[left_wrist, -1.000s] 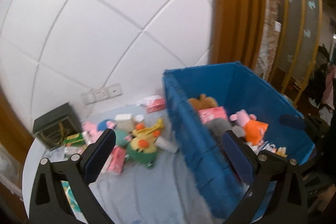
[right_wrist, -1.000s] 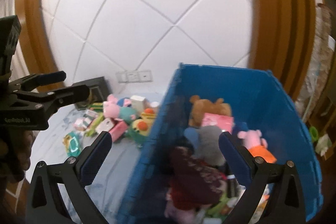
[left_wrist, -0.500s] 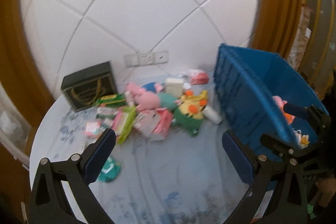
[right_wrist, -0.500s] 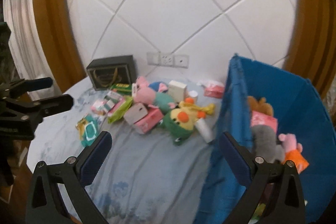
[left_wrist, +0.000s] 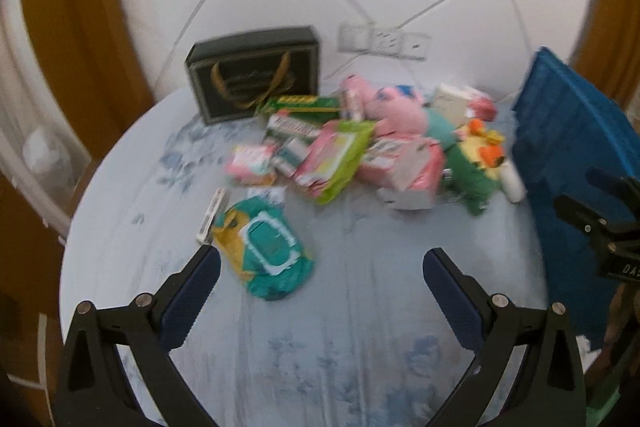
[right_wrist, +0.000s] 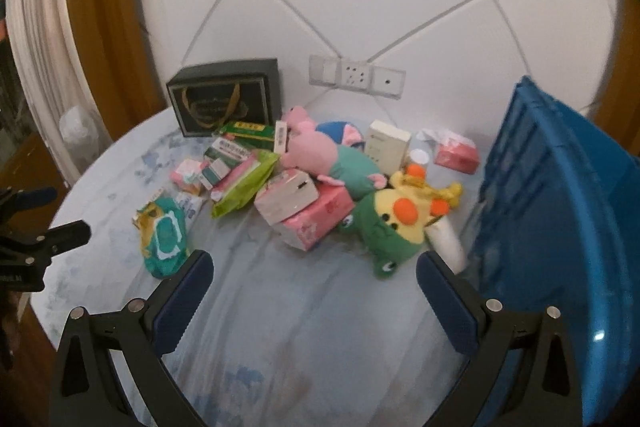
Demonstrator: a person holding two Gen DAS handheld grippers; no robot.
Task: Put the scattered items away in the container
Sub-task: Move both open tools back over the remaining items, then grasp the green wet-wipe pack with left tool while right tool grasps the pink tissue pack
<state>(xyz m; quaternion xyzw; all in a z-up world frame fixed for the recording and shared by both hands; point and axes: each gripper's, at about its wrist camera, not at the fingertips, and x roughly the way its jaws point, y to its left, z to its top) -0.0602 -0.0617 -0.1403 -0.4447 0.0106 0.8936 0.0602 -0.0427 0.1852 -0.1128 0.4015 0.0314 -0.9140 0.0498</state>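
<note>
Swung away from the blue container (right_wrist: 560, 227) since a second ago: then both views looked down into it at the toys inside, now only its ribbed outer wall shows, at the right edge of both views. Interior hidden now.

Left gripper (left_wrist: 320, 269) spread wide, nothing between the fingers, hovering over bare pale-blue cloth (left_wrist: 360, 327). Right gripper (right_wrist: 314, 269) likewise wide apart and empty, right finger close to the container's wall.

Scattered pile, all left of the container: yellow-and-green plush (right_wrist: 400, 223) nearest to it, with a white tube (right_wrist: 446, 239) lying between plush and wall. Further left, pink tissue pack (right_wrist: 316, 219) with a pale box resting on top, pink pig plush (right_wrist: 320, 155) behind, lime-green pouch (right_wrist: 248, 183), small cartons, then a teal wipes pack (right_wrist: 164, 235) farthest from the container, close to the left gripper's left finger. White box (right_wrist: 388, 145) and a second pink pack (right_wrist: 456, 155) behind the plush, near the container's far corner. Dark gift box (right_wrist: 224, 99) upright against the white padded wall.

Open cloth in front of the pile, from the container leftward to the rounded table edge. Pile itself crowded, items touching and overlapping.
</note>
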